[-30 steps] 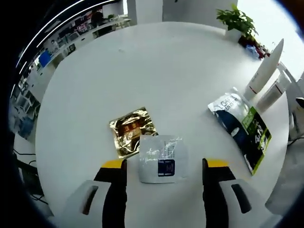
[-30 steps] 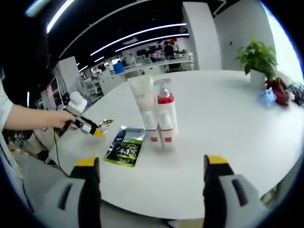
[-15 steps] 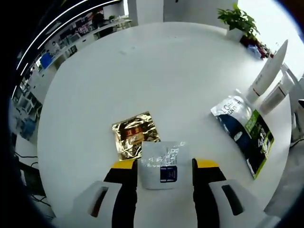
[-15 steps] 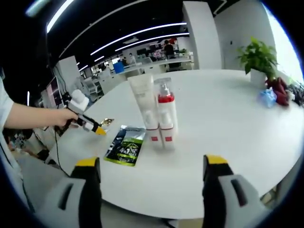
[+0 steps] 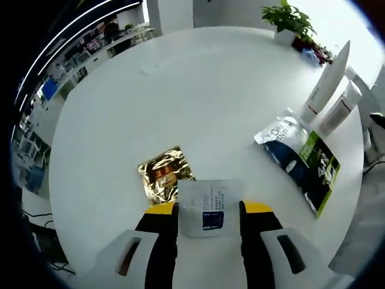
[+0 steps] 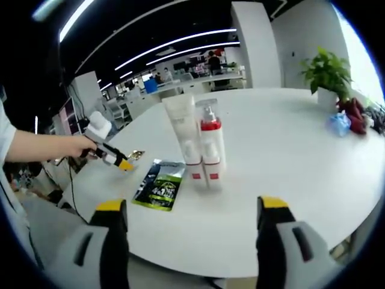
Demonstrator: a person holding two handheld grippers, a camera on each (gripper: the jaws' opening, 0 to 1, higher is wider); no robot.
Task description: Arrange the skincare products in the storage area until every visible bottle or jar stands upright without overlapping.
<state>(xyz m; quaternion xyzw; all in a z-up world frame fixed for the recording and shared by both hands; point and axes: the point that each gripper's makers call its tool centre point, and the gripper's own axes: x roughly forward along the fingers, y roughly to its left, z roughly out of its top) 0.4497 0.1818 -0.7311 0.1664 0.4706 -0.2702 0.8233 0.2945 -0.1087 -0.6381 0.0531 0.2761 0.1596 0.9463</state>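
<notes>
My left gripper [image 5: 209, 208] points down at the round white table [image 5: 198, 90], its jaws closed in against both side edges of a white sachet [image 5: 209, 203]. A gold foil sachet [image 5: 162, 174] lies just left of it, its corner under the white one. A dark and green pouch [image 5: 301, 159] lies flat to the right. Behind it stand a white tube [image 5: 325, 81] and a pump bottle [image 5: 338, 111]. In the right gripper view the tube [image 6: 183, 135] and red-collared pump bottle [image 6: 210, 144] stand upright side by side, ahead of my open, empty right gripper [image 6: 191, 205].
A potted plant [image 6: 328, 72] and red and blue items [image 6: 352, 117] sit at the table's far right edge. A person's hand [image 6: 54, 147] holds the left gripper [image 6: 120, 162] over the table's left side, by the pouch [image 6: 157, 186]. Office desks lie beyond.
The left jaws have closed from wide apart onto the white sachet's edges. The left gripper view has shifted slightly. The right gripper has stayed still and open.
</notes>
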